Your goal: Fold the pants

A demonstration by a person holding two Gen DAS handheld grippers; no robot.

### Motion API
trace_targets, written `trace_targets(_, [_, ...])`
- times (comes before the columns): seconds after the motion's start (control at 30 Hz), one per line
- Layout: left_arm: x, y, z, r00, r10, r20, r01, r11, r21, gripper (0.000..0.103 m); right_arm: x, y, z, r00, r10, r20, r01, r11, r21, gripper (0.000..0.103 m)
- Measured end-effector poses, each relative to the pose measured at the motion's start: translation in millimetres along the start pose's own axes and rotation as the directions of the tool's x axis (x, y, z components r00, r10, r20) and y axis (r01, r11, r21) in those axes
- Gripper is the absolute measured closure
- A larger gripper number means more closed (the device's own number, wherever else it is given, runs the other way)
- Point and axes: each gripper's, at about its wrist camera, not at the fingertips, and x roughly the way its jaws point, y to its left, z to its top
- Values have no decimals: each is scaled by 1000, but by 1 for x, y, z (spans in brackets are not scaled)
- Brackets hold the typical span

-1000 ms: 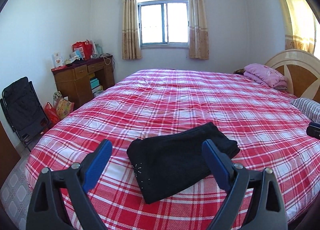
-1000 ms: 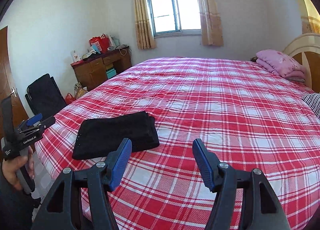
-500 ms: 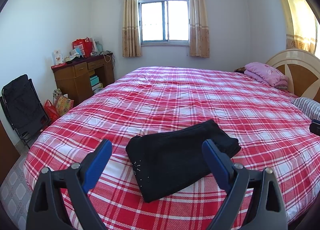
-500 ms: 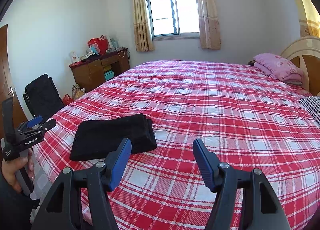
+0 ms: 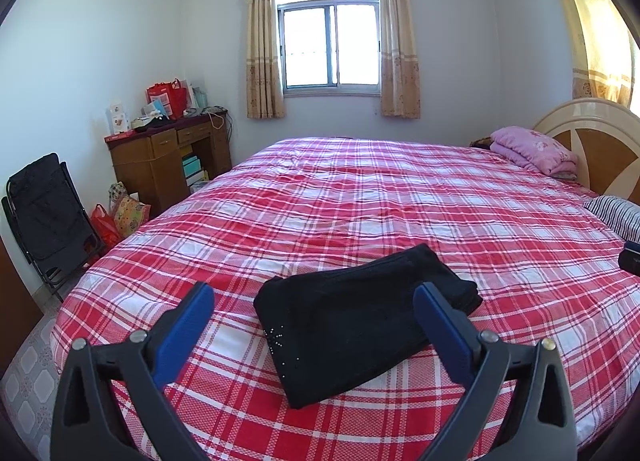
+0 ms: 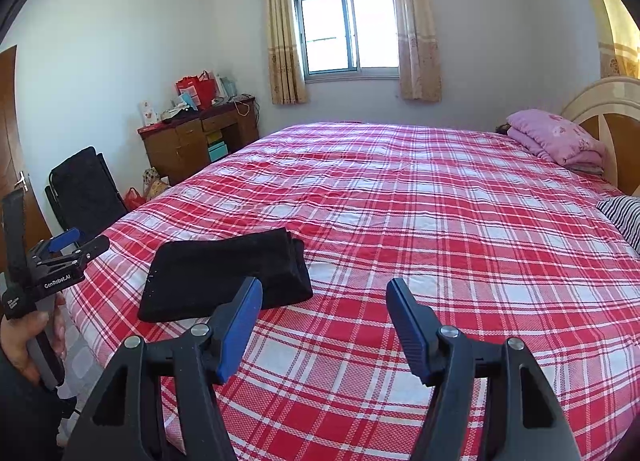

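Folded black pants (image 5: pixel 360 321) lie flat on the red plaid bed (image 5: pixel 400 201) near its front edge, with small studs on one corner. My left gripper (image 5: pixel 314 293) hovers in front of and above them, its jaws opening wide, nothing between the blue pads (image 5: pixel 188 325). In the right wrist view the pants (image 6: pixel 224 273) sit to the left of my right gripper (image 6: pixel 324 285), which is open over bare bedspread (image 6: pixel 440 221). A hand (image 6: pixel 28 341) holds the left gripper (image 6: pixel 86 241) at the far left.
A pink folded quilt (image 5: pixel 532 149) and a striped pillow (image 5: pixel 616 213) lie by the headboard at the right. A wooden desk (image 5: pixel 168 165) with bags, a black folding chair (image 5: pixel 44 209) and shopping bags (image 5: pixel 120 217) stand left of the bed.
The left gripper's jaws have spread a little wider. The pants lie where they were and the right gripper has kept its place.
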Motion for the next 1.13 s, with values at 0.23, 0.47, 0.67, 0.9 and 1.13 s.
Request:
trace_targets(0.23, [-3,-1,2,1000,20,19,-20,1000,1,0,-3,3,0,1000,-13,14,13,1000,-19,37])
trace_targets(0.47, [-1,-3,3,999,38,12,-39,999,14,0,-2,10,-2,1000,-16,13,16,999,-43,37])
trace_targets(0.67, [4,-1,1,998,59,-7,-59,998,11,0,1,16,-4,1000,-17,5,18,998,-56,37])
trace_targets(0.9, [8,5,-3,998,64,-13,-64,998,-11,0,2,19,-7,1000,-18,-1,18,998,-68,37])
trace_targets(1.13, [12,3,-7,998,64,-19,-64,998,9,0,3,23,-8,1000,-19,-5,18,997,-76,37])
